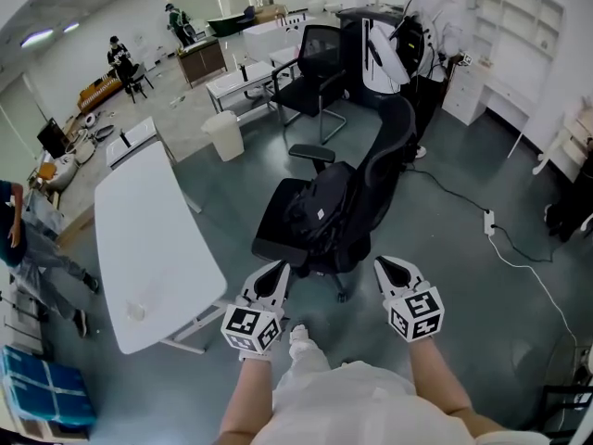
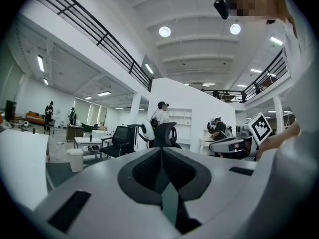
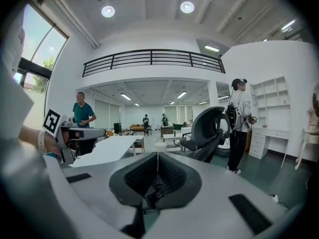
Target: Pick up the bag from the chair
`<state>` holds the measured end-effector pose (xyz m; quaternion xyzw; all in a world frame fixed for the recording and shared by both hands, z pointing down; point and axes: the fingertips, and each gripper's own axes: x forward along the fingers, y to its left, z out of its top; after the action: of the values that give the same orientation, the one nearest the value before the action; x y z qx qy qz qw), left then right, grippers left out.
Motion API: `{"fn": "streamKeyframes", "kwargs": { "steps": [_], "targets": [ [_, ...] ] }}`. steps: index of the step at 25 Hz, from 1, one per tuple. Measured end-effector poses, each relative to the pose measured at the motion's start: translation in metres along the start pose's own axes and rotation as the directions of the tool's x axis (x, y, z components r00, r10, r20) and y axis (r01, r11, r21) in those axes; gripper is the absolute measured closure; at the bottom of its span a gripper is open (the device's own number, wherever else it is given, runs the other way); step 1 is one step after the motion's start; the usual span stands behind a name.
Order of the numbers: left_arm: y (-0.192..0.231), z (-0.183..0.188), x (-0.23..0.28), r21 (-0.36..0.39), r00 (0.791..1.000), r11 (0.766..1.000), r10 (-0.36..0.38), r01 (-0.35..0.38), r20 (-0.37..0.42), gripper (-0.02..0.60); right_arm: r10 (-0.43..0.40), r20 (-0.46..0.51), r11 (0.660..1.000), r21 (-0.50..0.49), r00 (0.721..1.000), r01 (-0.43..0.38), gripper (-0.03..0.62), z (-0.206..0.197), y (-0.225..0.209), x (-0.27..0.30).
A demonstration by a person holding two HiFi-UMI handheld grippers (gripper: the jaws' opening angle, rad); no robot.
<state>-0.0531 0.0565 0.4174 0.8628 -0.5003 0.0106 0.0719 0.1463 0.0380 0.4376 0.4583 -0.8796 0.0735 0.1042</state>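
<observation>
A black bag (image 1: pixel 320 213) lies on the seat of a black office chair (image 1: pixel 384 160) in the middle of the head view, leaning toward the backrest. My left gripper (image 1: pixel 271 274) is held just short of the seat's near edge, its jaws closed together and empty. My right gripper (image 1: pixel 394 269) hovers to the right of the seat's near corner, also shut with nothing in it. The right gripper view shows the chair's backrest (image 3: pixel 213 128) ahead; the bag is hidden there. In the left gripper view the chair (image 2: pixel 164 133) stands far ahead.
A white table (image 1: pixel 153 239) stands to the left of the chair. A second black chair (image 1: pixel 313 74), a white bin (image 1: pixel 223 134) and desks lie beyond. A person (image 1: pixel 435 40) stands behind the chair. A cable and power strip (image 1: pixel 489 221) trail on the floor at right.
</observation>
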Motion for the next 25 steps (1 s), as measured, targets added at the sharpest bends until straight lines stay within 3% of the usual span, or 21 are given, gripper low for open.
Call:
{"fn": "streamKeyframes", "kwargs": {
  "steps": [8,17,25],
  "targets": [
    [0.062,0.009,0.044,-0.016,0.999,0.999,-0.036,0.036,-0.003,0.551,-0.009,-0.021,1.0,0.002,1.0,0.009,0.574,0.015,0.007,0.072],
    [0.142,0.007,0.112,-0.011,0.993,0.993,-0.114,0.114,-0.043,0.551,-0.077,-0.043,0.996,0.044,0.996,0.079,0.572,0.021,-0.009,0.173],
    [0.187,-0.011,0.17,-0.022,0.974,0.977,-0.211,0.21,-0.085,0.551,-0.171,-0.094,0.983,0.058,0.981,0.177,0.57,0.004,-0.029,0.237]
  ]
}}
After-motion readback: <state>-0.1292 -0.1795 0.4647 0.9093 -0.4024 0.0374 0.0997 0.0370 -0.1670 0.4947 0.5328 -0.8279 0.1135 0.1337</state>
